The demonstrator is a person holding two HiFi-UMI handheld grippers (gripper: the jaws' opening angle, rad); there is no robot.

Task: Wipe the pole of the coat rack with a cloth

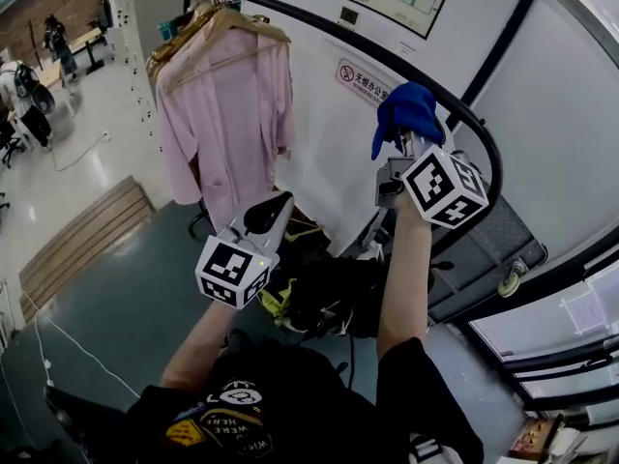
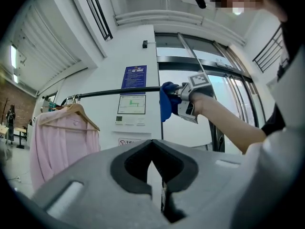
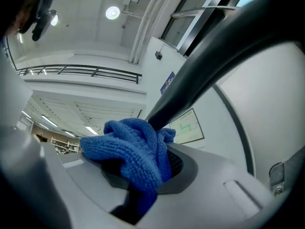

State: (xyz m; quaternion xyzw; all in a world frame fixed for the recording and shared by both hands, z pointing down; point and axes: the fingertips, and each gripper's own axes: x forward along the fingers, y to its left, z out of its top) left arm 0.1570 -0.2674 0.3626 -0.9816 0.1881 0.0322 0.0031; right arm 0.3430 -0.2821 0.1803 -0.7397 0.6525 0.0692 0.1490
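The wiping step is in hand: the right tool (image 1: 410, 145) is clamped on a bunched blue cloth (image 1: 406, 112) and presses it against the black pole (image 1: 319, 29) of the coat rack, close to where the rail bends down at the right. The left tool (image 2: 152, 170) hangs lower, its jaws together on nothing, well apart from the pole. The next move seems to call for sliding the cloth along the rail with firm contact, stopping short of the pink garment (image 1: 227, 114) on its hanger (image 1: 221, 27)
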